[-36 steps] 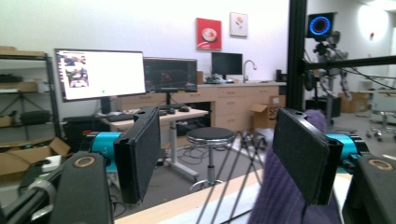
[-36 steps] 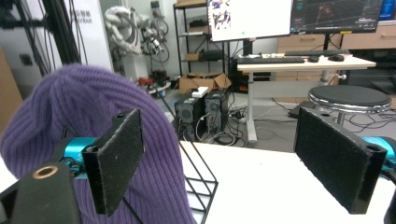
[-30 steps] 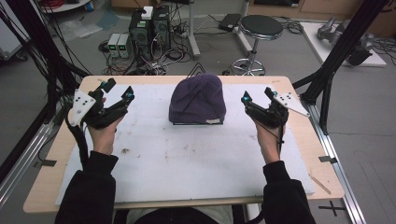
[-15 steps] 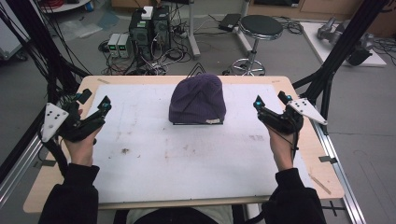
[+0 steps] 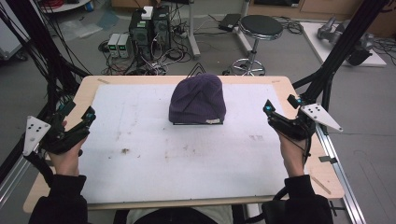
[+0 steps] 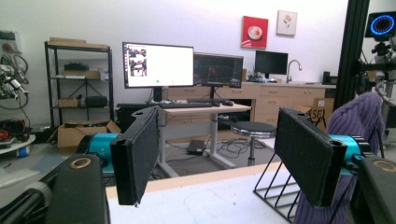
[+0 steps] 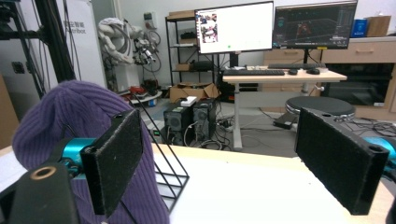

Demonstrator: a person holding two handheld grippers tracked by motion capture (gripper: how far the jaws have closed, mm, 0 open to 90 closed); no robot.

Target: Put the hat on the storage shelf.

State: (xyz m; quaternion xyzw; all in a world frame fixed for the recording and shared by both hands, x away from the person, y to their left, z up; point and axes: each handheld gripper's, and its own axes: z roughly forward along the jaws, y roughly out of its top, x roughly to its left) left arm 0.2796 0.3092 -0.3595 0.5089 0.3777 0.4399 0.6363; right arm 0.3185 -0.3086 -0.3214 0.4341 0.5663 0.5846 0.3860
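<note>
Purple knit beanie (image 5: 197,100) sits at the back-centre of the white mat (image 5: 154,154), draped over a black wire rack (image 7: 163,154); rack wires stick out past the hat in both gripper views, and a wire tip shows behind the hat in the high view. Beanie's bottom edge faces the person.

Left gripper (image 5: 77,117) is at the table's left edge, well apart from the beanie, jaws spread wide with nothing between them. Left gripper view confirms: pads far apart, only the room and table edge in the gap, beanie (image 6: 359,116) off to the right behind the right jaw.

Right gripper (image 5: 280,103) is over the right edge of the mat, also well apart from the beanie, jaws wide, holding nothing. In the right gripper view the beanie (image 7: 60,112) sits behind the left jaw.

Wooden table (image 5: 327,177) carries the mat. On the floor beyond the table: black round stool (image 5: 260,25), computer towers (image 5: 149,28), cables.
</note>
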